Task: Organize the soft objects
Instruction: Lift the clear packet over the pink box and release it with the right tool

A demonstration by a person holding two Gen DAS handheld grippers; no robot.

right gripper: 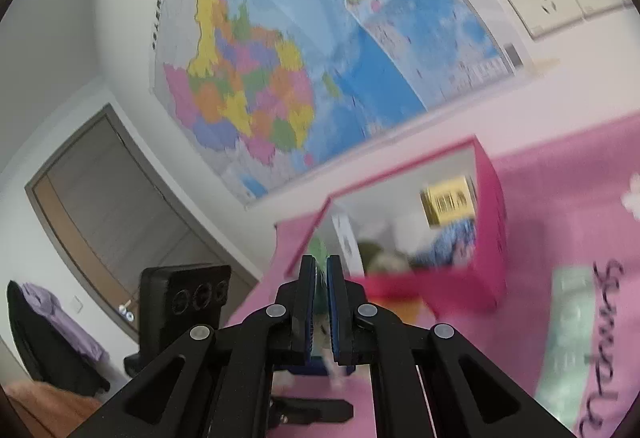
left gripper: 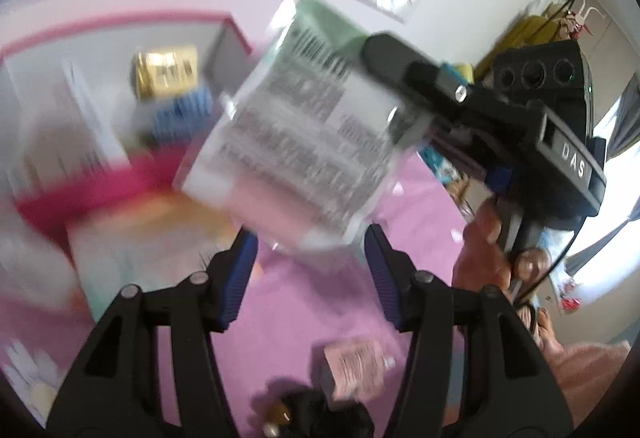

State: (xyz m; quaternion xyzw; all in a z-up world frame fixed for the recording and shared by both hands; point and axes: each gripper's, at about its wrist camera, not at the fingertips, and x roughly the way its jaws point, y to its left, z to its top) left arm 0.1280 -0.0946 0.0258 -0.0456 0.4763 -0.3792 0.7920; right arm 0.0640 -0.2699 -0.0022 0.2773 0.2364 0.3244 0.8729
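One crinkly plastic packet (left gripper: 296,141) hangs clenched in the right gripper (left gripper: 370,47); the left gripper (left gripper: 310,270) gapes empty beside one pink box (right gripper: 490,222).

Bright daylight, motion blur, fisheye warping

Packet (left gripper: 288,141): clear glossy plastic film, crinkled, catching highlights; printed paper label inside, pastel soft contents showing through.

Left gripper (left gripper: 310,278): matt black plastic frame, bright metal pivot pins; fingers (left gripper: 240,278) faced with ribbed blue rubbery pads.

Right gripper (right gripper: 320,302): same matt black plastic, same blue pads.

Pink box (right gripper: 488,238): smooth card, plain pale inner walls. Inside it, a gold pack (left gripper: 166,71), shiny foil finish.

Beneath the box, pink cloth (right gripper: 560,197): matt, soft, printed.

Wall map (right gripper: 280,57) above the box: smooth paper, slight sheen.
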